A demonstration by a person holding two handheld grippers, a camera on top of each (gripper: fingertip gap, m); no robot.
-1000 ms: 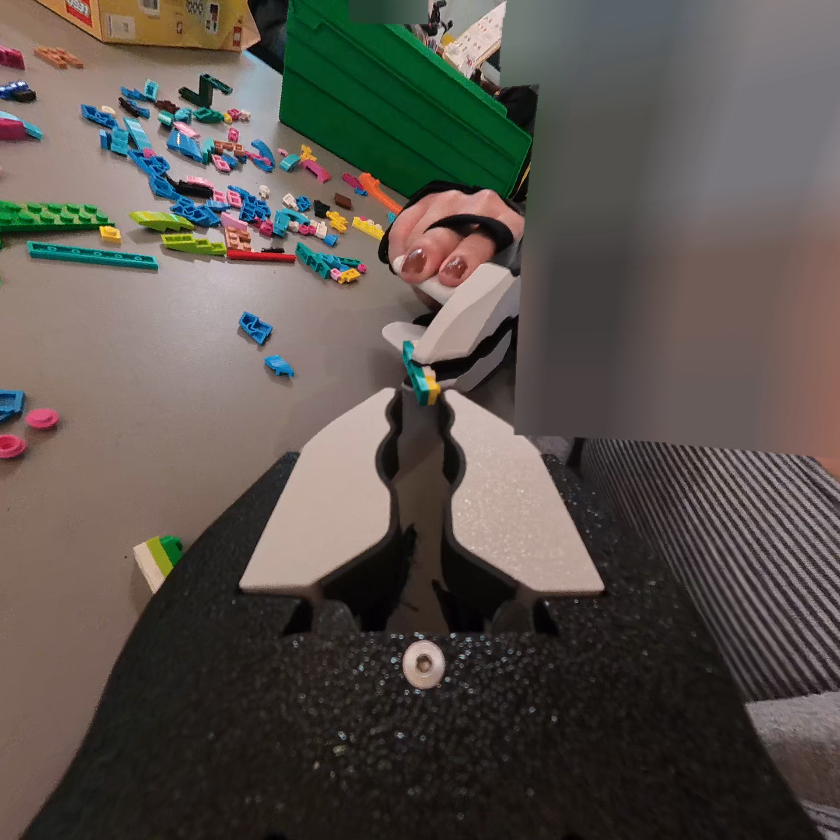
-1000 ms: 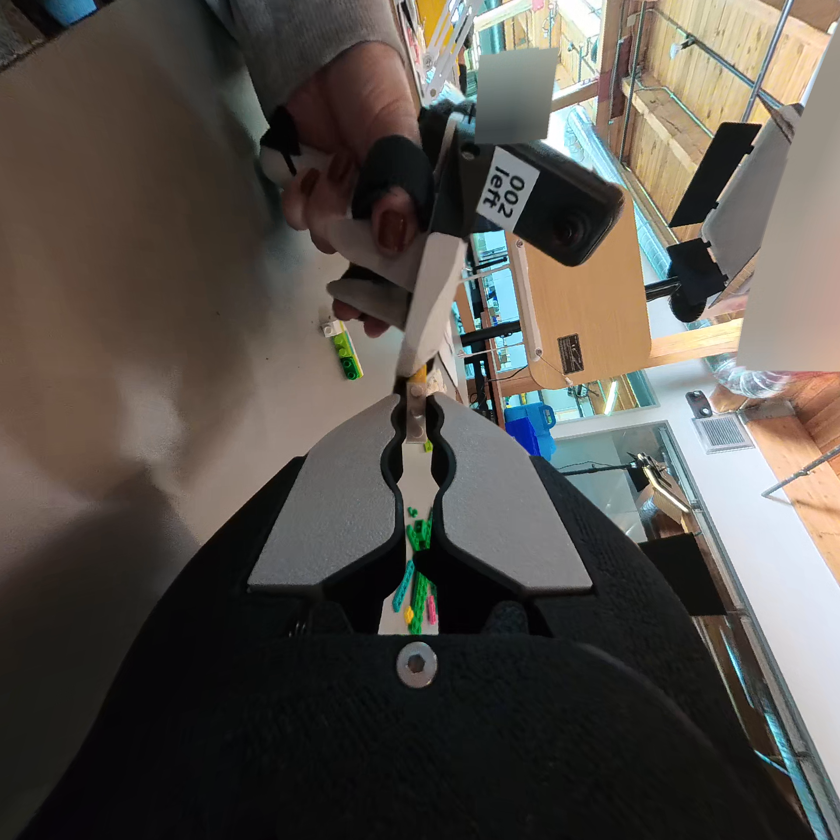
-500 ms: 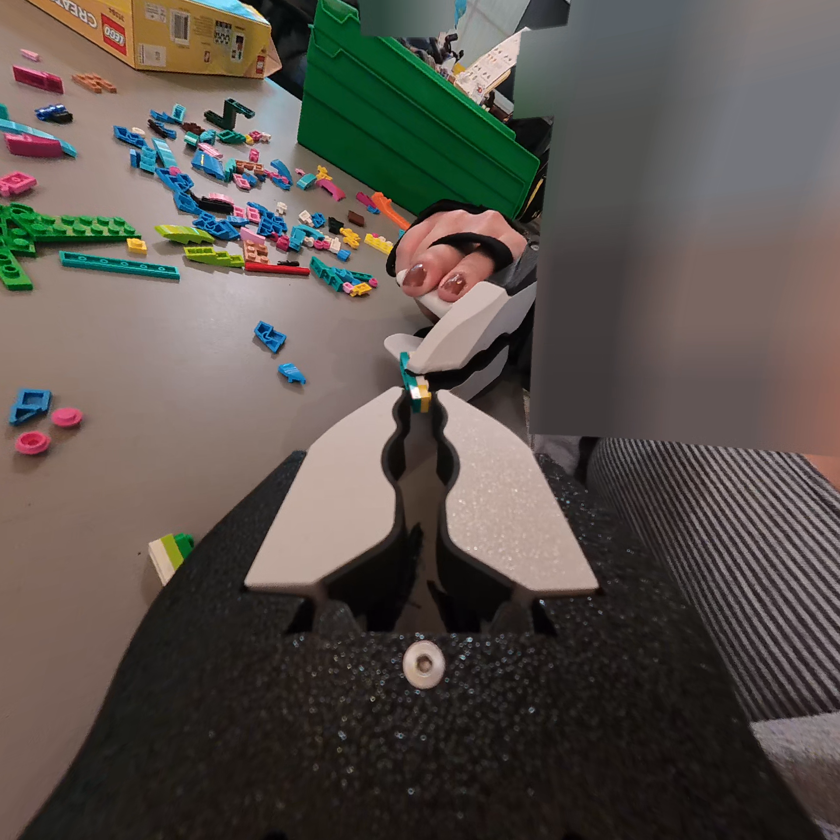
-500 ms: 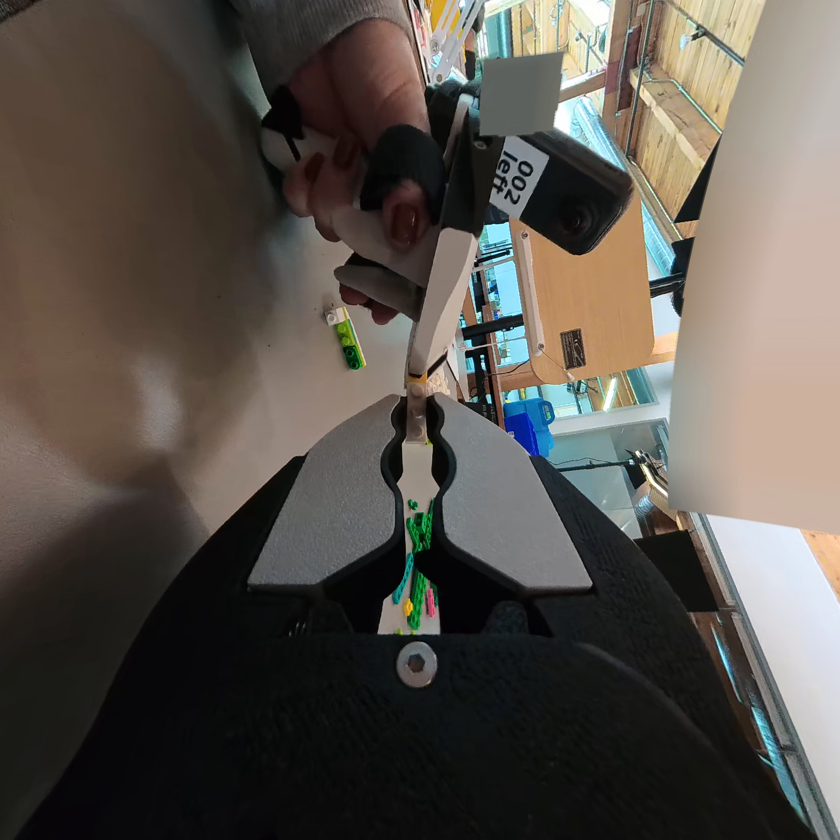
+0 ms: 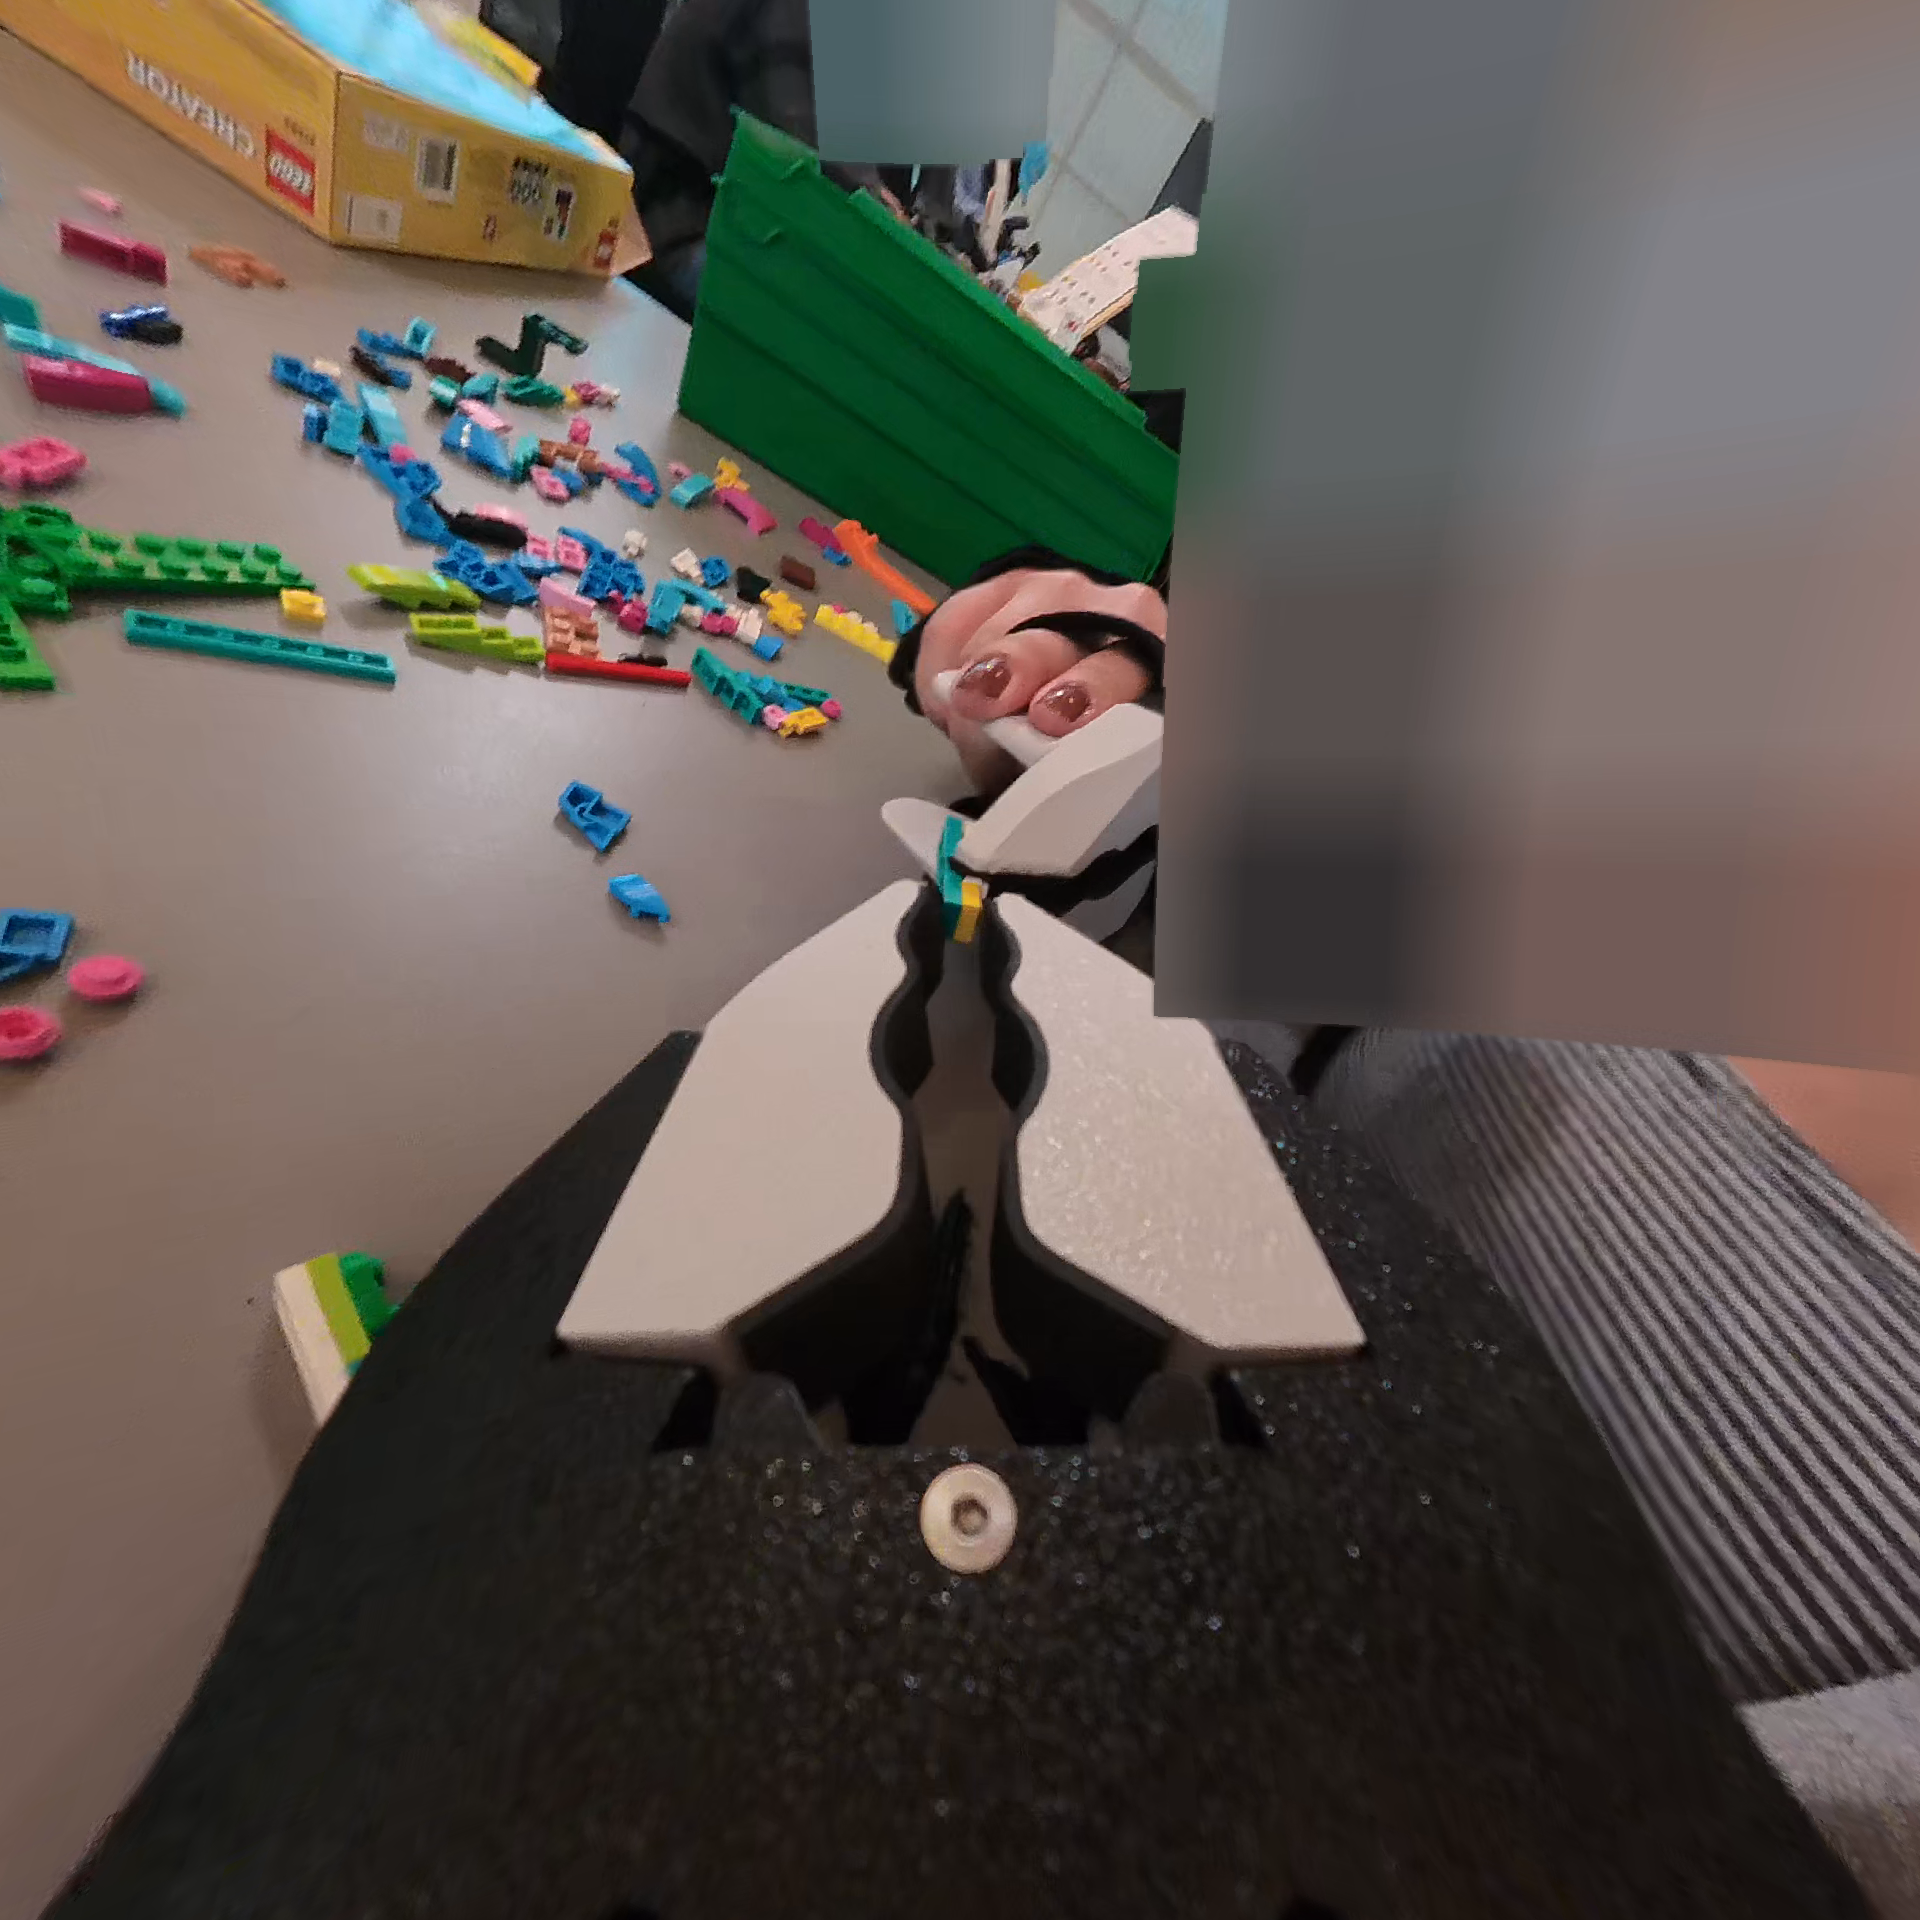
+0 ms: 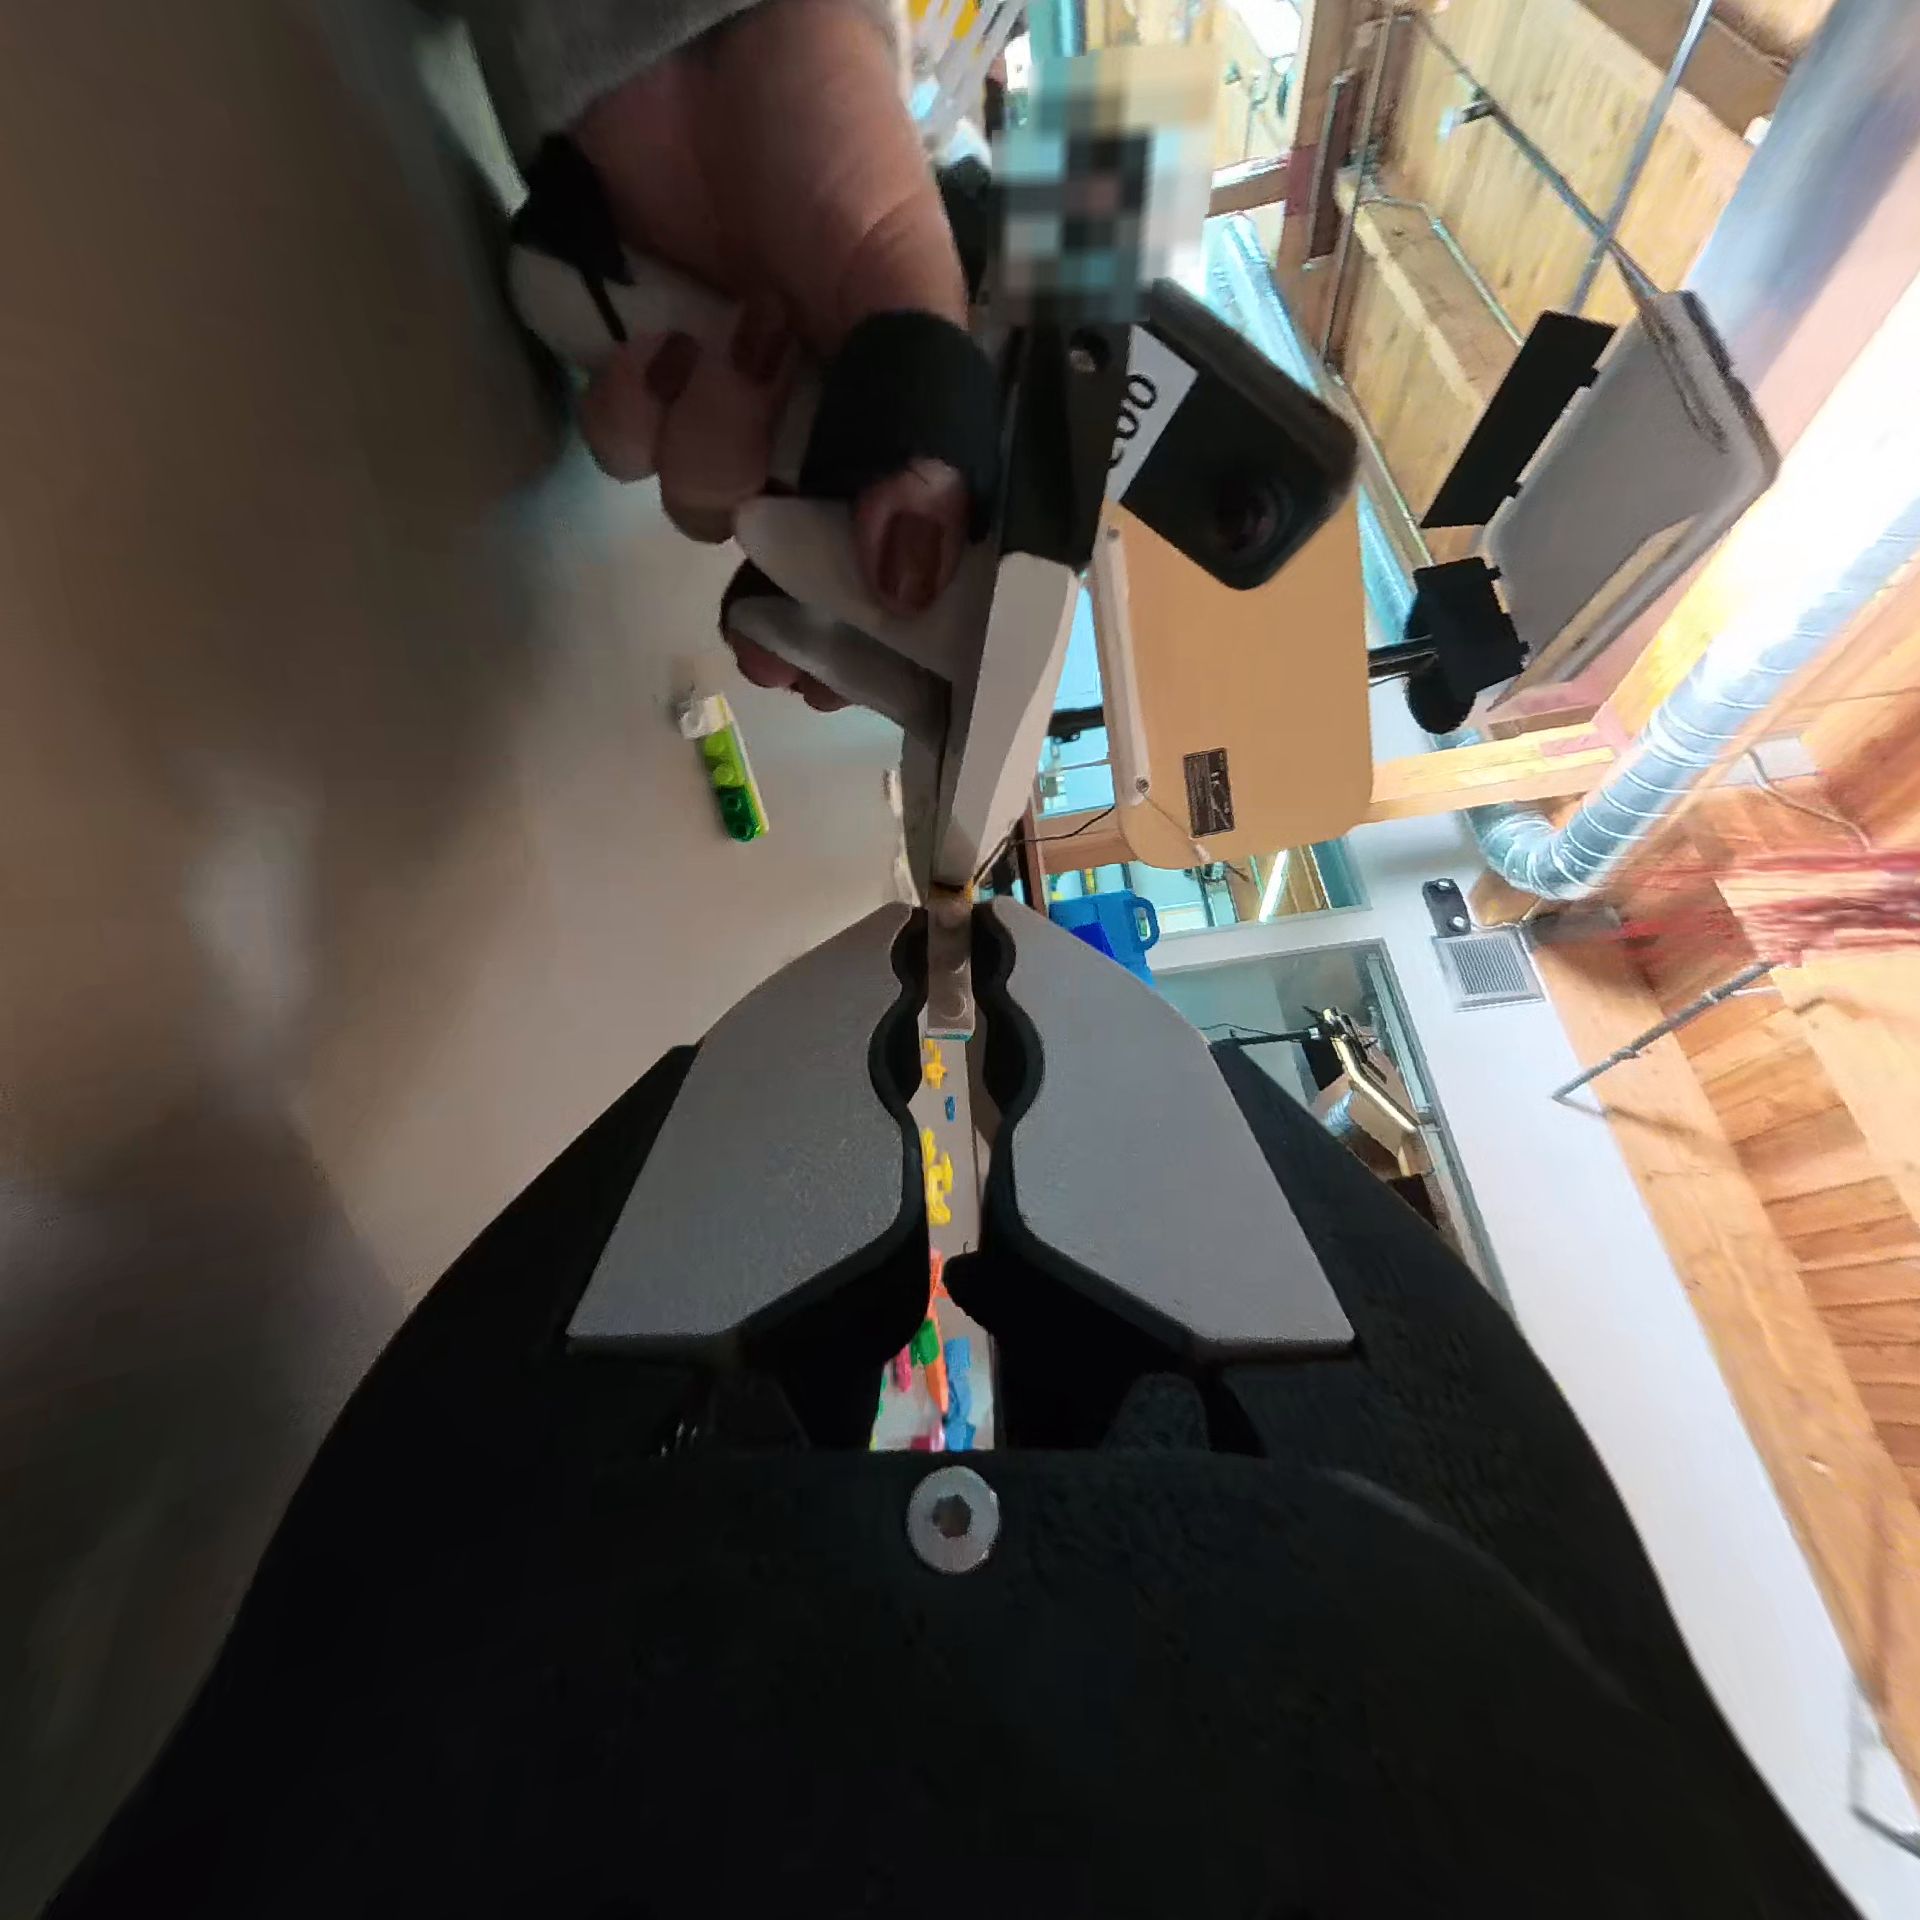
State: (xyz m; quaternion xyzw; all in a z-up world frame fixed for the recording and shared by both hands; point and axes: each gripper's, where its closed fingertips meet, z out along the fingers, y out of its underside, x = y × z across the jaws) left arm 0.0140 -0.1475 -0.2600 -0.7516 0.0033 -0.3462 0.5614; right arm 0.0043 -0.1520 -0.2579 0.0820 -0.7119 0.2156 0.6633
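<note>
The table (image 5: 312, 1039) is carrying a green bin (image 5: 914, 436), a yellow box (image 5: 395, 156) and scattered bricks (image 5: 540, 540). The left hand-held gripper (image 5: 961, 914) and right hand-held gripper (image 6: 948, 920) are both pinching one small teal-and-yellow brick stack (image 5: 958, 899) above the table's edge.

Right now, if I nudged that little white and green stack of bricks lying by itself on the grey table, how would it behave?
The white and green brick stack looks like rigid plastic, so probably stiff and light. It lies flat on the smooth grey table, so it would likely slide rather than roll or tip. Its layers might separate under a hard knock.
</note>
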